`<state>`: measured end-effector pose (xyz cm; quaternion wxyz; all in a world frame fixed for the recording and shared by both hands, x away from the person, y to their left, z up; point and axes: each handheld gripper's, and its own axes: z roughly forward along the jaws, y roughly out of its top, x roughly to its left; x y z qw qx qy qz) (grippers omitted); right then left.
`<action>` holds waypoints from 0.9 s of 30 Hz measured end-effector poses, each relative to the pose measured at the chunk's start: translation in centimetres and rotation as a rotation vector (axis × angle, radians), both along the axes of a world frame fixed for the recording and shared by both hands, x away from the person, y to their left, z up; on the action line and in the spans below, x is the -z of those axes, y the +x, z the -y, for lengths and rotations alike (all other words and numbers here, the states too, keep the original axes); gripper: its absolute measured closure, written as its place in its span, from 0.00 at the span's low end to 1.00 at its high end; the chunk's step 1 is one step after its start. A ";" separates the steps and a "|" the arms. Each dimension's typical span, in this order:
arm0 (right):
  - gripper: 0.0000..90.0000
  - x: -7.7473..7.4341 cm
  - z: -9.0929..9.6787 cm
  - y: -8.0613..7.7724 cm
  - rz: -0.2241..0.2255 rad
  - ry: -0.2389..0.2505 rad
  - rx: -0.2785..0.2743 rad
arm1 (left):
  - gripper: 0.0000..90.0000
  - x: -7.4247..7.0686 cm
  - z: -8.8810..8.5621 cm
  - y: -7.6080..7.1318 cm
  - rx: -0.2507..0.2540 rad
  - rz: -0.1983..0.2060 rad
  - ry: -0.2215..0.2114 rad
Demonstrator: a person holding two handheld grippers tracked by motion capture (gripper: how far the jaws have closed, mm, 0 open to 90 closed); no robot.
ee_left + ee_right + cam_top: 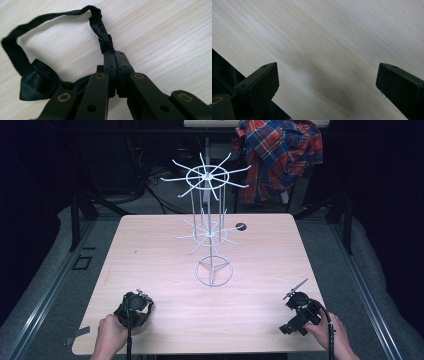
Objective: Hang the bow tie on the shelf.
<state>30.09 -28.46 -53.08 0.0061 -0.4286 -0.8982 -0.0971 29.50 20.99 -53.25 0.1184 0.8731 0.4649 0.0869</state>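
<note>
Gripping a black bow tie (37, 80), unlabelled, left hand-held gripper (115, 53).

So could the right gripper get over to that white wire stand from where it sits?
Probably yes: the right gripper rests open near the table's edge, and only bare wood lies between it and the white wire stand.

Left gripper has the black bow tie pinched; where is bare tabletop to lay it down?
Bare wood lies between the left gripper and right gripper, before the wire rack. The table left of the rack is bare too. The middle is crowded by rack arms. The bow tie lies by the jaws.
</note>
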 end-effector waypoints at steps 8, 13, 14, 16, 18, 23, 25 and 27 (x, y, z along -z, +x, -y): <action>0.05 -0.1 -0.1 0.0 0.000 -0.003 -0.007 | 0.99 -1.6 -1.0 -0.5 -0.027 0.084 -0.088; 0.05 -0.1 0.1 0.0 0.004 0.006 0.006 | 0.99 -2.2 -1.6 -0.6 -0.040 0.114 -0.120; 0.05 -0.1 0.0 -0.1 0.004 0.004 0.002 | 0.99 -2.4 -1.8 -0.7 -0.043 0.126 -0.129; 0.05 -0.2 -0.1 -0.1 0.005 0.004 0.000 | 0.99 -2.6 -2.1 -0.9 -0.048 0.139 -0.138; 0.05 -0.1 -0.2 -0.2 0.012 0.018 0.012 | 0.99 -2.9 -2.3 -1.1 -0.054 0.155 -0.156; 0.05 -0.1 0.0 0.0 0.005 0.012 0.006 | 0.99 -3.6 -2.7 -1.3 -0.064 0.201 -0.185; 0.05 -0.1 0.0 0.0 0.003 0.004 0.003 | 1.00 -3.9 -2.8 -1.5 -0.068 0.236 -0.191; 0.05 -0.2 -0.1 -0.1 0.006 0.004 -0.001 | 1.00 -4.2 -3.0 -1.7 -0.068 0.252 -0.199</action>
